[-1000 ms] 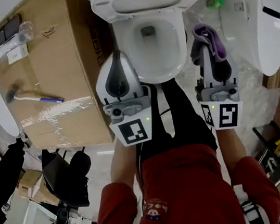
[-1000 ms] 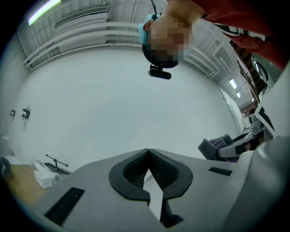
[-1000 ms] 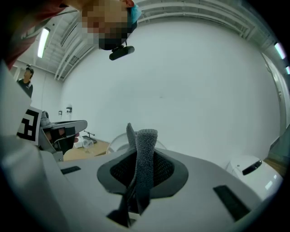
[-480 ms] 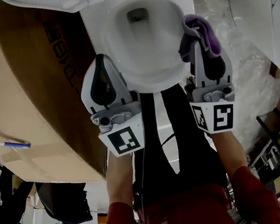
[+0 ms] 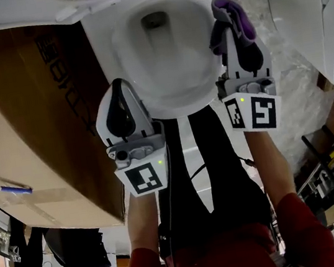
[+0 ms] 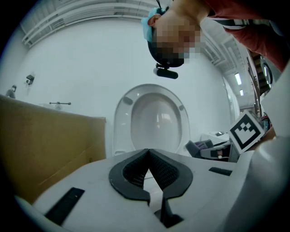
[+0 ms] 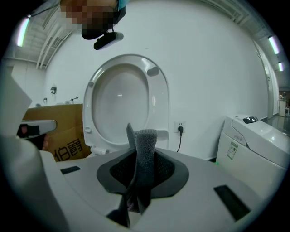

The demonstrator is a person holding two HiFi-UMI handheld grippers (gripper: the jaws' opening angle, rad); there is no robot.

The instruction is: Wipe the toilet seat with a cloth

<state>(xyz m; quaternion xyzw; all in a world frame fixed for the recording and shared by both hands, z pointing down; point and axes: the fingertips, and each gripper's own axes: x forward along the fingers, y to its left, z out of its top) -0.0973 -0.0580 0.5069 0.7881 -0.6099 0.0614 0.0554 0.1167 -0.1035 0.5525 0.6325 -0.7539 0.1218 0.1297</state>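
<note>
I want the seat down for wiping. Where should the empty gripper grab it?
The raised seat's top rim, from the front: it stands upright, hinged at the bottom, so that free edge probably swings easiest. The left gripper, now shut, must open first.

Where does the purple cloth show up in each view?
Head view: upper right, cloth at the right gripper tips, over the bowl's right rim.
Left gripper view: small, low right.
Right gripper view: centre, pinched between the jaws.
Shared landmark: the white toilet.
</note>
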